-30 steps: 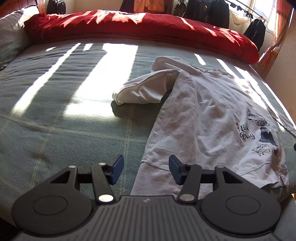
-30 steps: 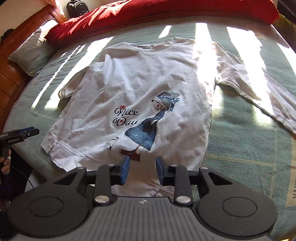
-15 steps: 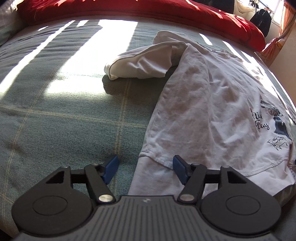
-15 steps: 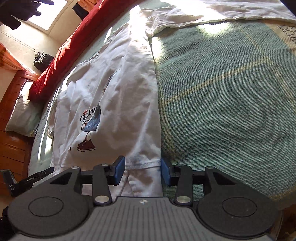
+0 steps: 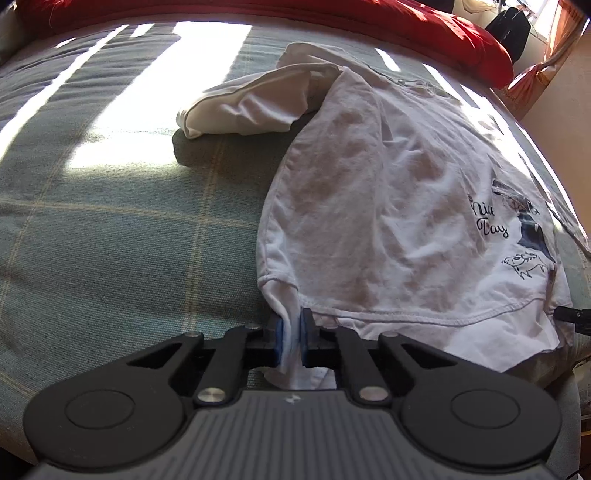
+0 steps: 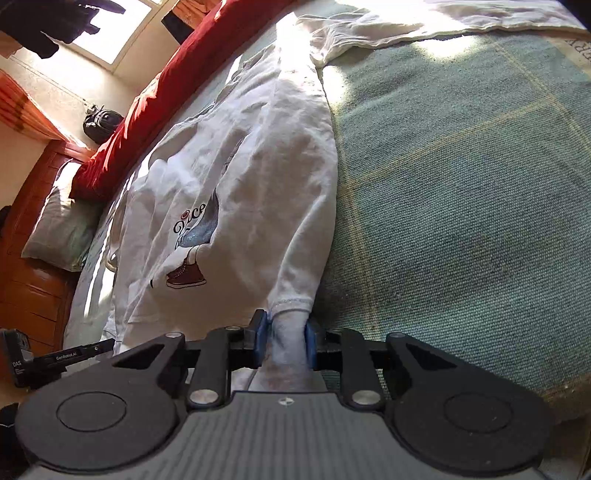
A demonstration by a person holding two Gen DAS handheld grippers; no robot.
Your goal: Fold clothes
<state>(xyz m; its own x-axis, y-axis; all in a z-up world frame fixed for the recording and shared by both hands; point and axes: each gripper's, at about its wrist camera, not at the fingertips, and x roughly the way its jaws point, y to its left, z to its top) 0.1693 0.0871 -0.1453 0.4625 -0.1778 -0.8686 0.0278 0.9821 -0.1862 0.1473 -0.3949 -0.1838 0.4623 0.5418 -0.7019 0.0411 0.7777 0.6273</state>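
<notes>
Left gripper (image 5: pixel 290 341): bottom centre of the left wrist view; blue pads closing on a bunched hem corner of the white shirt (image 5: pixel 388 206), cloth pinched between them, almost no gap.
Right gripper (image 6: pixel 284 343): bottom centre of the right wrist view; jaws closing on the other hem corner, thicker wad of cloth between the pads, pads pressing it.
Other tool in view: right gripper's tip pokes in at the right edge of the left view, lower part; left gripper's body shows at the lower left edge of the right view.
Shirt (image 6: pixel 236 173): lies flat on the green plaid bedspread (image 5: pixel 110 229), print side up, hem nearest both tools, collar far.
Long axis: runs from the hem at the bottom of each frame up toward the red duvet (image 5: pixel 369 22) at the top.
Key relation: both held corners sit on the near hem line, one at each side seam; whole body of the shirt stretches away from the tools, so a fold likely means lifting the hem and carrying it forward toward the collar.
Nearer hand: neither, judging by the frames; each is at its own corner.
Near sleeve (image 5: pixel 243 110): doubled back, upper centre of the left view.
Far sleeve (image 6: pixel 443 22): stretched out flat, top right of the right view.
Pillow (image 6: pixel 62 225): left edge of the right view, well apart.
</notes>
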